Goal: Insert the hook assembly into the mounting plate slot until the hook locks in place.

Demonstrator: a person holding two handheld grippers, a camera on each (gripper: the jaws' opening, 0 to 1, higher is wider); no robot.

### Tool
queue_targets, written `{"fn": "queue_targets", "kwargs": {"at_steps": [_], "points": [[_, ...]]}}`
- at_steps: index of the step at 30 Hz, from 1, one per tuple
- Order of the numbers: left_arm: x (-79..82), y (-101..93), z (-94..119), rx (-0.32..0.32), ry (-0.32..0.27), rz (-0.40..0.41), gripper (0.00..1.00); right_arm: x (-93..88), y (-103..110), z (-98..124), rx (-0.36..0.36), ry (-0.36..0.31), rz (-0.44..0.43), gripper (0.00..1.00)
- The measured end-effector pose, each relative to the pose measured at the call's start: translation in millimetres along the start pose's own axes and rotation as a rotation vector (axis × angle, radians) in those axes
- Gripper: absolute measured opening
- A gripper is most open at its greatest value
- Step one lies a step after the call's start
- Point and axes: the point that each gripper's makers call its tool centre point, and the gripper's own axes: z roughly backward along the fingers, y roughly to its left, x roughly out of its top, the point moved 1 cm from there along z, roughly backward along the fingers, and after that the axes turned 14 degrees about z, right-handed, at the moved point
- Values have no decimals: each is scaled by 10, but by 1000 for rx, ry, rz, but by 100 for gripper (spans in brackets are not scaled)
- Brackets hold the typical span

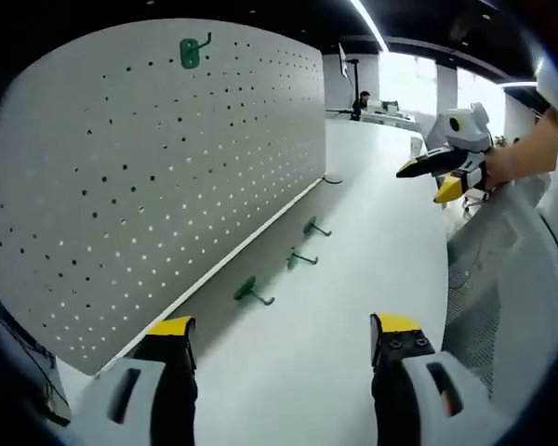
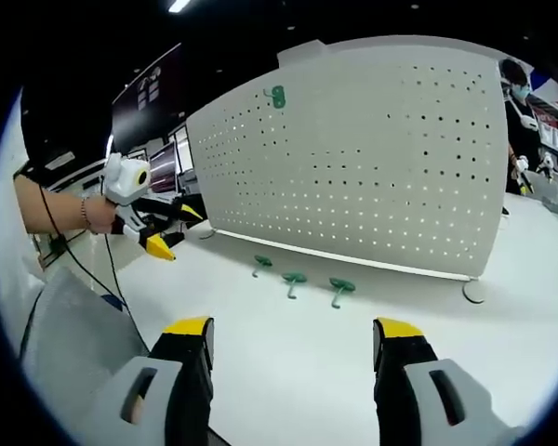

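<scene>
Left gripper view: jaws wide, empty, aimed at three green hooks (image 1: 254, 293) lying loose by pegboard (image 1: 167, 167), ready for picking. Right gripper (image 1: 444, 177) likewise wide, empty, held back. One hook (image 1: 193, 51) already mounted.

The left gripper (image 1: 284, 339) has two chunky jaws, each a black finger (image 1: 175, 372) capped with a bright yellow tip. Behind each finger sits a pale grey moulded shell with a dark, rounded oblong slot.

The right gripper (image 2: 293, 344) is built the same way: black fingers (image 2: 193, 372), yellow tips, grey slotted shells behind them.

Seen from the side in the left gripper view, the right gripper's fingers are slim black wedges ending in yellow points, behind them a white body.

In the right gripper view, the hand (image 2: 100, 216) behind the left gripper's fingers wears a thin bracelet (image 2: 85, 213) at the wrist, and a thin black cable (image 2: 79, 262) hangs below it.
</scene>
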Motion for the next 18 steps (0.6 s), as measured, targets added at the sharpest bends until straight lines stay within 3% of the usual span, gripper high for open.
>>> {"fn": "queue_targets", "kwargs": {"at_steps": [18], "points": [[60, 158, -63, -29, 71, -98, 76, -14, 74, -16, 24, 10, 22, 67]]}}
